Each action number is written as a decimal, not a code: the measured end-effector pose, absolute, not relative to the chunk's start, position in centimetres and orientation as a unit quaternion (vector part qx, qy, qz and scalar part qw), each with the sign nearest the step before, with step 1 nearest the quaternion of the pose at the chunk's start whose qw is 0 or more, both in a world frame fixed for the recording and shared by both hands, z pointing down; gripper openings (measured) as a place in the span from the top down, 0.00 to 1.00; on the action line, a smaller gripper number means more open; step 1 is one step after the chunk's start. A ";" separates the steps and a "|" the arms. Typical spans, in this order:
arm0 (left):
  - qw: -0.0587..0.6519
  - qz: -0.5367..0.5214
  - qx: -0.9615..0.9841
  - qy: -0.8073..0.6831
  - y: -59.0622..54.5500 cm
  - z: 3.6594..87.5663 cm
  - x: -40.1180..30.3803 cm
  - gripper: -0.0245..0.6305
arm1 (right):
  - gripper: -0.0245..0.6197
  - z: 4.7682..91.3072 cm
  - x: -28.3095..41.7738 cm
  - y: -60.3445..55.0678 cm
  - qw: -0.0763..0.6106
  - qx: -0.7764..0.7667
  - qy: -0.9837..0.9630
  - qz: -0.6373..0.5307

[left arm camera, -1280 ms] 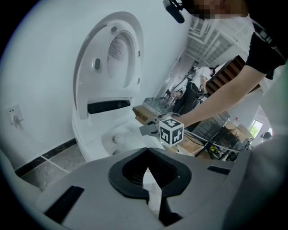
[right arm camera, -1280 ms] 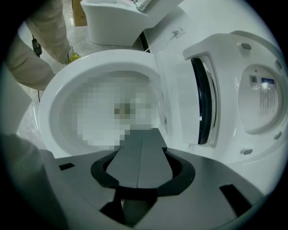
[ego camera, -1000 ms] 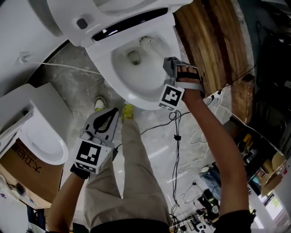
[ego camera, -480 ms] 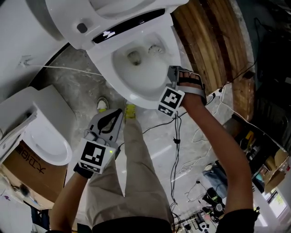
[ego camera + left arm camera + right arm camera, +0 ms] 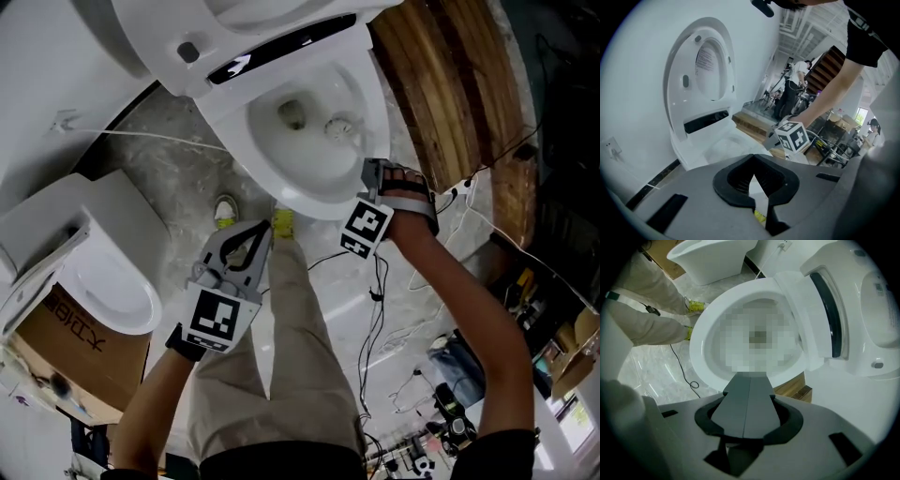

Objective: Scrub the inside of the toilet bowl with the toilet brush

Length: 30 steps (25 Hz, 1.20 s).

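Observation:
The white toilet bowl point(image 5: 309, 201) stands open at the top of the head view, lid and seat raised. A white toilet brush head point(image 5: 339, 127) rests inside the bowl, right of the drain hole. My right gripper point(image 5: 372, 171) hovers at the bowl's near right rim, shut on the brush; its handle is hidden. In the right gripper view the right gripper point(image 5: 749, 376) has its jaws pressed together, pointing over the toilet bowl point(image 5: 701, 357). My left gripper point(image 5: 262, 228) hangs below the bowl beside the person's leg, shut and empty. In the left gripper view the left gripper point(image 5: 753, 158) points at the toilet point(image 5: 712, 140).
A second white fixture point(image 5: 103, 281) and a cardboard box point(image 5: 66, 342) stand at the left. A wooden platform point(image 5: 441, 84) borders the toilet's right side. Black and white cables point(image 5: 375, 309) trail over the marble floor. The person's legs point(image 5: 281, 356) and yellow shoes point(image 5: 283, 223) stand before the bowl.
The brush head has swept from the bowl's far side, round to the right of the drain. My right gripper pulled back toward the near rim. The left gripper stayed put.

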<state>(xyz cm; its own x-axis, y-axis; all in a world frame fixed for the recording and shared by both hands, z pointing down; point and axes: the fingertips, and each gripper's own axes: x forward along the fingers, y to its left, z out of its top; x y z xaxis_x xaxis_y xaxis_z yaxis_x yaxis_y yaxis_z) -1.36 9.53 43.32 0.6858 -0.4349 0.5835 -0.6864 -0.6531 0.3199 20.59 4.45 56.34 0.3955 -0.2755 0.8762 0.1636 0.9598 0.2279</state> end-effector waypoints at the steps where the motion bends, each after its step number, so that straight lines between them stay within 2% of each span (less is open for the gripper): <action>1: 0.268 0.236 0.878 -0.319 9.6 43.4 -1.4 0.94 | 0.70 56.4 20.5 5.1 0.835 0.047 -0.532 -0.132; 7: 0.277 0.232 0.873 -0.328 9.1 43.8 -1.9 0.93 | 0.70 56.4 19.3 9.2 0.838 0.031 -0.539 -0.083; 12: 0.285 0.224 0.871 -0.331 8.6 43.6 -1.6 0.94 | 0.70 56.9 18.2 11.2 0.809 0.094 -0.577 0.062; 19: 0.289 0.211 0.873 -0.332 7.9 43.2 -0.8 0.94 | 0.70 58.4 14.7 10.9 0.720 0.226 -0.599 0.267; 30: 0.295 0.219 0.864 -0.345 7.7 44.9 -2.5 0.94 | 0.70 59.5 10.5 10.6 0.559 0.384 -0.556 0.481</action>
<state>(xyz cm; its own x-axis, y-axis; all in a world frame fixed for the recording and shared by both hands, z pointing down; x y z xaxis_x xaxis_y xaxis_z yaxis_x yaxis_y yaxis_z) -2.50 7.70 44.94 0.6663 -0.4670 0.5813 -0.7249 -0.5885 0.3581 10.54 10.61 59.46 -0.0800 0.1107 0.9906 -0.9643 0.2432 -0.1050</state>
